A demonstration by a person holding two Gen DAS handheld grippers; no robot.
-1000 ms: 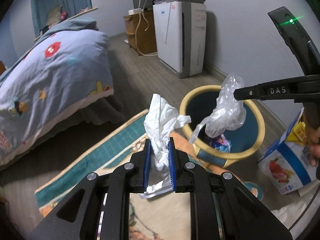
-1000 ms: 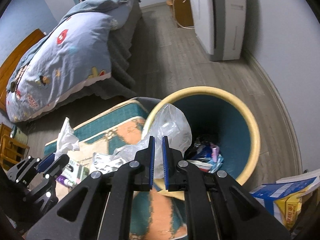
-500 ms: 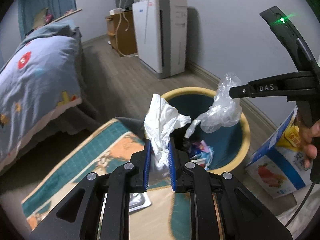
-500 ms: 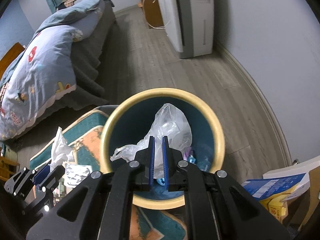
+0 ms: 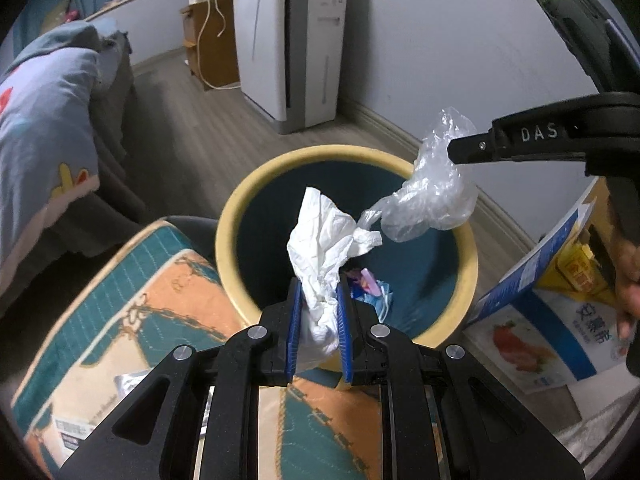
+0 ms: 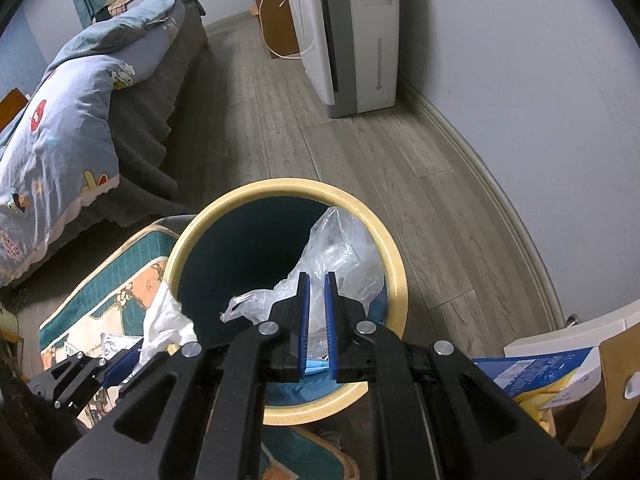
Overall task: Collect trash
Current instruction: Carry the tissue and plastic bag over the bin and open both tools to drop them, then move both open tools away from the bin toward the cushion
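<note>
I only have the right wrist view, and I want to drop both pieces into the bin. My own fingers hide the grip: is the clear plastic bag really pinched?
Observer: Yes. The left wrist view shows the right gripper shut on the crumpled clear plastic bag, which hangs from its tip by the far rim of the round yellow-rimmed teal bin.
Operator: And the left one? I see only its edge.
Observer: The left gripper pinches the white crumpled tissue between its blue pads, and the tissue shows against the bin's opening.
Operator: Is the bin empty?
Observer: No, colourful wrappers lie at its bottom.
</note>
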